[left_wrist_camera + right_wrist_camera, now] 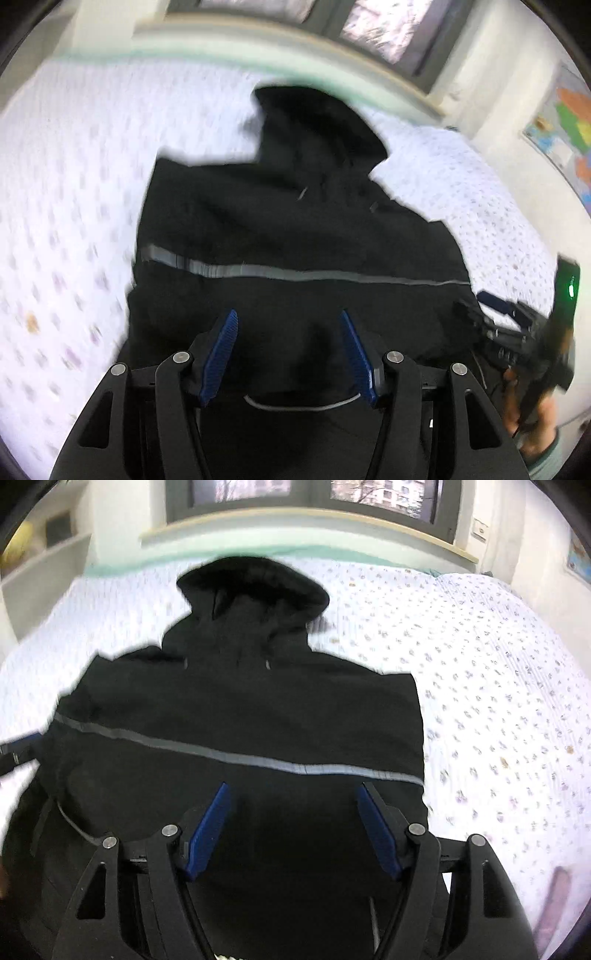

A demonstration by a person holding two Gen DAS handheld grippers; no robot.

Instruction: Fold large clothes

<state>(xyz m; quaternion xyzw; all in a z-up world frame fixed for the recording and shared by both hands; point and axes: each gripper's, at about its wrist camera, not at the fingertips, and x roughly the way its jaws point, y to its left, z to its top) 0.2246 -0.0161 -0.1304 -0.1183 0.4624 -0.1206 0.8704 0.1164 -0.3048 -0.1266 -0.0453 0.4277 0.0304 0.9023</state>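
We've got a black hooded jacket (236,716) spread flat on the bed, lying on a white bedspread (498,709) with a small flower print. Its hood (255,583) points toward the window (306,494) at the far end, and a grey reflective stripe (236,755) runs straight across the body. No boxes, baskets or bins show up in either view, so nothing is sitting inside anything; the jacket just rests on the cover.

Our left gripper (288,354) hangs over the lower part of the jacket with its blue pads (221,354) spread wide apart and nothing between them. Our right gripper (295,830) is the same deal, jaws released, hovering over the fabric below the stripe near the jacket's right edge. From the left wrist view we can also spot the right gripper off at the side, held in our right hand (532,417). That view is pretty blurry.
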